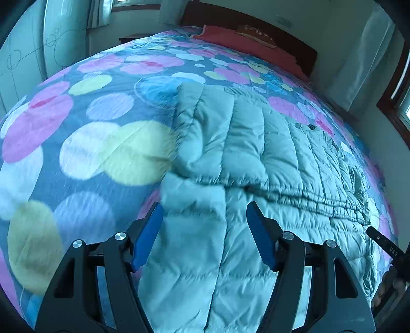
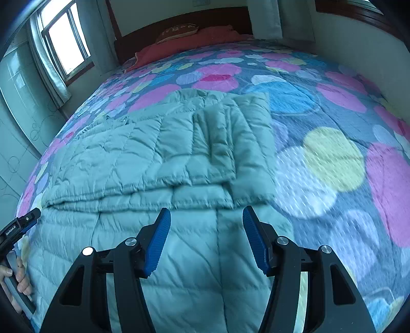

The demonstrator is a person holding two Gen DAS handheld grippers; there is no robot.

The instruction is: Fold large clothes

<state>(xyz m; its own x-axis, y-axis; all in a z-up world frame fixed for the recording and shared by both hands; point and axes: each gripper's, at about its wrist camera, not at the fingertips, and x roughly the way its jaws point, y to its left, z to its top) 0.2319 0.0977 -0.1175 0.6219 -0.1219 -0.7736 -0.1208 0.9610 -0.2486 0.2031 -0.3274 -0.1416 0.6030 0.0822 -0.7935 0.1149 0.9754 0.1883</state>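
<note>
A pale green quilted puffer jacket [image 1: 256, 153] lies spread on the bed, partly folded over itself, and also shows in the right wrist view [image 2: 143, 158]. My left gripper [image 1: 205, 212] is open, blue pads apart, hovering just above the jacket's near left edge, holding nothing. My right gripper [image 2: 206, 217] is open above the jacket's near right part, also empty. A folded sleeve [image 2: 230, 143] lies over the jacket's right side. The other gripper shows at the edge of each view, the right one in the left view [image 1: 384, 243] and the left one in the right view [image 2: 18, 228].
The bed is covered by a quilt with large coloured circles [image 1: 89, 143], also in the right wrist view [image 2: 333, 158]. Red pillows [image 1: 243, 41] lie against a dark wooden headboard [image 2: 179, 23]. A window [image 2: 66, 43] and white wardrobe [image 1: 38, 51] stand beside the bed.
</note>
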